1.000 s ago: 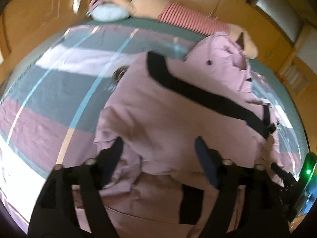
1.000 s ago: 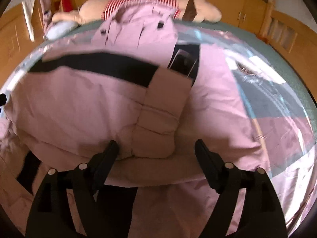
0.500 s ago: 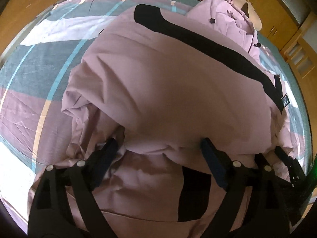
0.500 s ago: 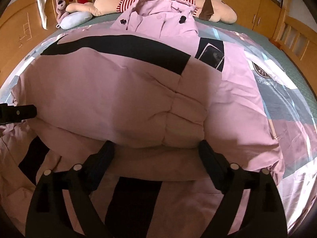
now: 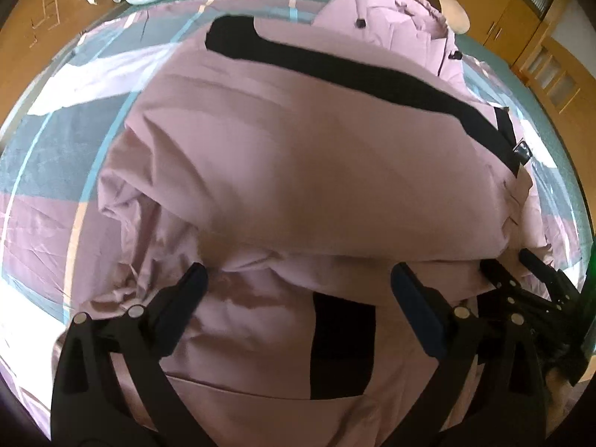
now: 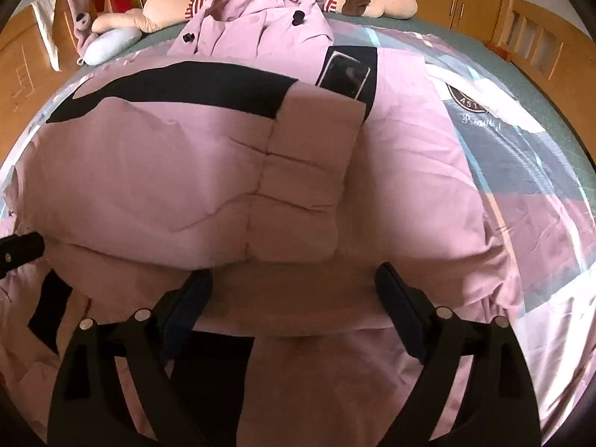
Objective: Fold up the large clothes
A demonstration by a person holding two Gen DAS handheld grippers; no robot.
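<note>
Lying on the bed [image 6: 540, 201] is a big pink coat [image 6: 156, 171], puffy and soft, with a wide black stripe [image 6: 178, 85] across it. The bottom part is folded up over the middle, so one fold looks done. The hood [image 6: 260, 22] near the stuffed toy [image 6: 380, 0] is not tucked in yet, and the coat is wide, so I think more folds are left. The left gripper [image 5: 298, 290] has just been opening its jaws. The coat's thick edge sits between them, but the fingers [image 5: 417, 305] do not squeeze it. The right gripper [image 6: 294, 290] has just let go the same way. The bed cover is smooth, with pink, grey and blue blocks
</note>
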